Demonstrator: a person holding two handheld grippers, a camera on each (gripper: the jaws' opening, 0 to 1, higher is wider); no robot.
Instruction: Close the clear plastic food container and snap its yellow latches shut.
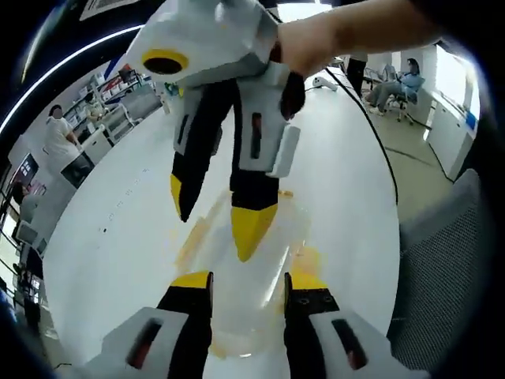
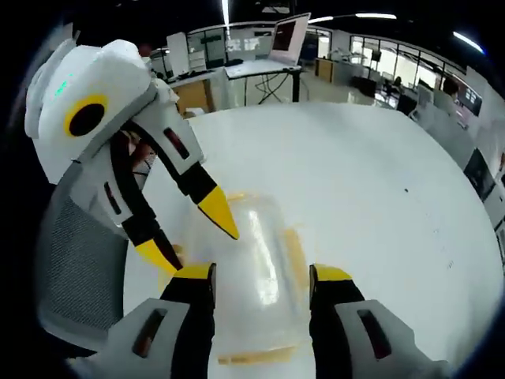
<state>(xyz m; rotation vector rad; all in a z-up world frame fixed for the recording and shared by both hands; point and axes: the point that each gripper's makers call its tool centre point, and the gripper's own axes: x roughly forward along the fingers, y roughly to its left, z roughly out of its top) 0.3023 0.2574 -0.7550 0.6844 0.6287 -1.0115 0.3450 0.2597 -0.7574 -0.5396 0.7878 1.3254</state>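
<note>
A clear plastic food container [image 1: 260,229] lies on the white round table [image 1: 110,237], with yellow latches [image 1: 309,257] along its sides. My left gripper [image 1: 248,284] stands open at the container's near end. My right gripper [image 1: 217,221], held by a hand, comes down from above with its yellow tips spread over the lid. In the right gripper view the container [image 2: 264,253] lies between the jaws of my open right gripper [image 2: 262,276]. A yellow latch [image 2: 293,246] runs along its right side. The left gripper [image 2: 193,241] reaches in from the left, open, tips at the lid's left edge.
A grey mesh chair [image 1: 450,268] stands by the table's edge and appears behind the left gripper [image 2: 71,260]. People sit at the back [image 1: 394,79], and another person [image 1: 55,130] stands by shelves. Desks with a monitor [image 2: 284,39] line the far side.
</note>
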